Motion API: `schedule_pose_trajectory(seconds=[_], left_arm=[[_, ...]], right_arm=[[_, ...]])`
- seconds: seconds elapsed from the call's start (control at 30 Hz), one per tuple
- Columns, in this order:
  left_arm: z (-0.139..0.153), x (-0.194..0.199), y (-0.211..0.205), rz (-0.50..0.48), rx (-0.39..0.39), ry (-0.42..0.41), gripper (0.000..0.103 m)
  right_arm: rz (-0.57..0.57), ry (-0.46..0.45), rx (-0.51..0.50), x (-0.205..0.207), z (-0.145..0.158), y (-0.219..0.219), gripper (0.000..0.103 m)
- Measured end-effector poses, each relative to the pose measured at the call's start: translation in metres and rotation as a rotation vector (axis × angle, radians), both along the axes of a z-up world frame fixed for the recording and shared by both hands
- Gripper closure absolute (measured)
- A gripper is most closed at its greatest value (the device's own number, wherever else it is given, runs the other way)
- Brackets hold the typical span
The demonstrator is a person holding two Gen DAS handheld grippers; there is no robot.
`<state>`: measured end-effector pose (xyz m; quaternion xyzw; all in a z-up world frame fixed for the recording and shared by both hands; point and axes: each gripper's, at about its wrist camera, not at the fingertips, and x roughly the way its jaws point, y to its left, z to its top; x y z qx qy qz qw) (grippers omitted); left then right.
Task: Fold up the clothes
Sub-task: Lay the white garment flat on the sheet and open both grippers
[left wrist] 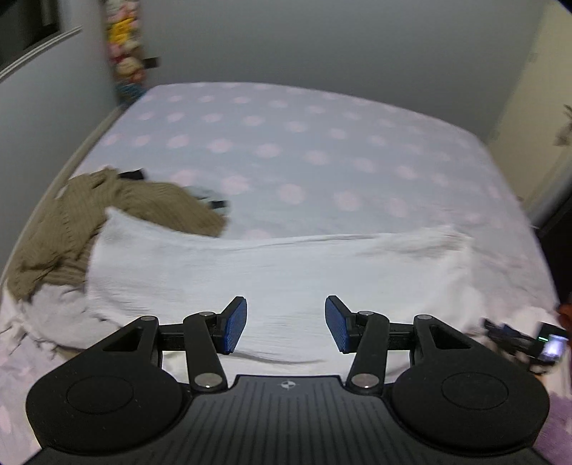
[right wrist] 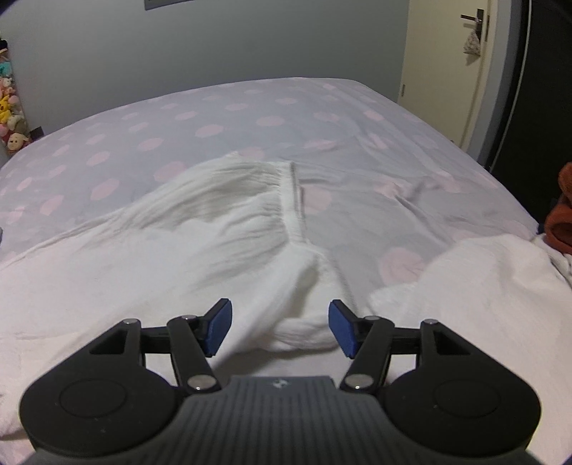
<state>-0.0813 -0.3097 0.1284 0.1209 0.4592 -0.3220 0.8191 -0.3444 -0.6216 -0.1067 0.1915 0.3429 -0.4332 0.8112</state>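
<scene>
Two grippers in view, one per wrist camera. Left gripper (left wrist: 286, 323): jaws spread, blue pads (left wrist: 234, 323) facing each other, nothing between them, poised above the white garment (left wrist: 271, 272) without touching. Right gripper (right wrist: 280, 329): jaws likewise spread, nothing pinched; a rolled bulge of the white garment (right wrist: 214, 243) visible in the gap below, pads apart from it.

No containers visible.

White garment: crinkled, gauzy fabric, spread flat and wide across the near part of the bed (left wrist: 286, 143); far edge a long, slightly wavy line in the left view. In the right view, a gathered seam running away from the camera down the middle, fabric puffed up to its left, rumpled near the jaws. Second white, fluffier cloth (right wrist: 482, 286) just beside it at right, bedsheet showing between the two. Brown knit garment (left wrist: 89, 218) heaped at the left, its near edge under the white garment's corner. Dark and pale small items (left wrist: 211, 200) at the heap's far side, blurred, not identifiable. Rust-orange cloth (right wrist: 563, 211) at the bed's right edge.

Bed covered by pale lilac sheet with pink dots, lightly creased at right. Beyond: plain grey wall, stack of plush toys (right wrist: 10, 114) in the left corner, cream door with handle (right wrist: 477, 18) at the right.
</scene>
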Motion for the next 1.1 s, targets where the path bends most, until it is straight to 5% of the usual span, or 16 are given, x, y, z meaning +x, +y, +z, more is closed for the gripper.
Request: schedule_pose_trajectory(seconds=[0.43, 1.1], left_arm=[[0.020, -0.032, -0.017, -0.058, -0.046, -0.031, 0.057], [0.012, -0.013, -0.005, -0.017, -0.015, -0.064, 0.058]], right_arm=[[0.034, 0.010, 0.003, -0.014, -0.004, 0.006, 0.039], [0.084, 0.069, -0.026, 0.014, -0.003, 0.006, 0.039]])
